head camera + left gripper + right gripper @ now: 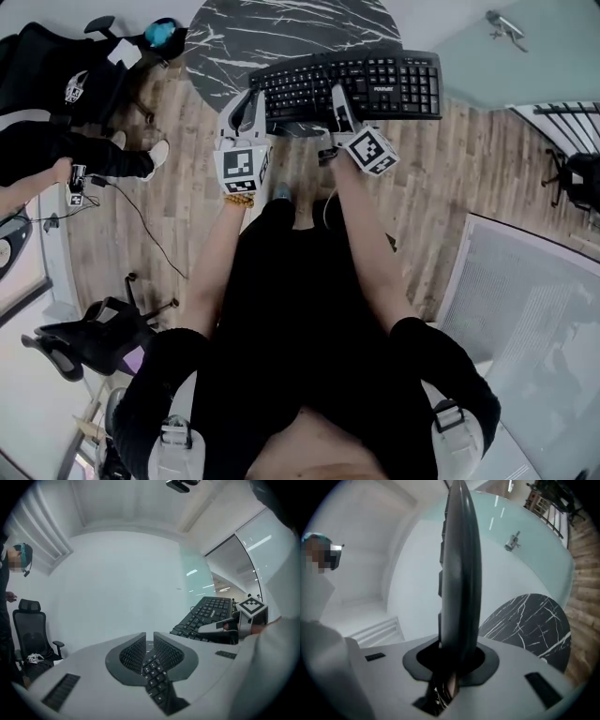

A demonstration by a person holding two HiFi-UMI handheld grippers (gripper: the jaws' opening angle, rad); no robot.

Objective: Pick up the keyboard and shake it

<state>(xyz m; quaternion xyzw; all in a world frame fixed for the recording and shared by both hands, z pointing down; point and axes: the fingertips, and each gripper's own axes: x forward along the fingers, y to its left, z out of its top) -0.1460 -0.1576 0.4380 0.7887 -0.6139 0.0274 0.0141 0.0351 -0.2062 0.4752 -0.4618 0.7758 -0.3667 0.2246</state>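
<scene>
A black keyboard hangs in the air over the wooden floor, just in front of a round dark marble table. My left gripper is shut on the keyboard's left part, with keys showing between its pads. My right gripper is shut on the keyboard near its middle. In the right gripper view the keyboard stands edge-on, running straight up from the jaws. In the left gripper view the keyboard stretches off to the right, where the right gripper clamps it.
A black office chair and a seated person's legs are at the left. Another chair stands nearer at the lower left. A grey partition is at the right. A person with a headset stands by a chair.
</scene>
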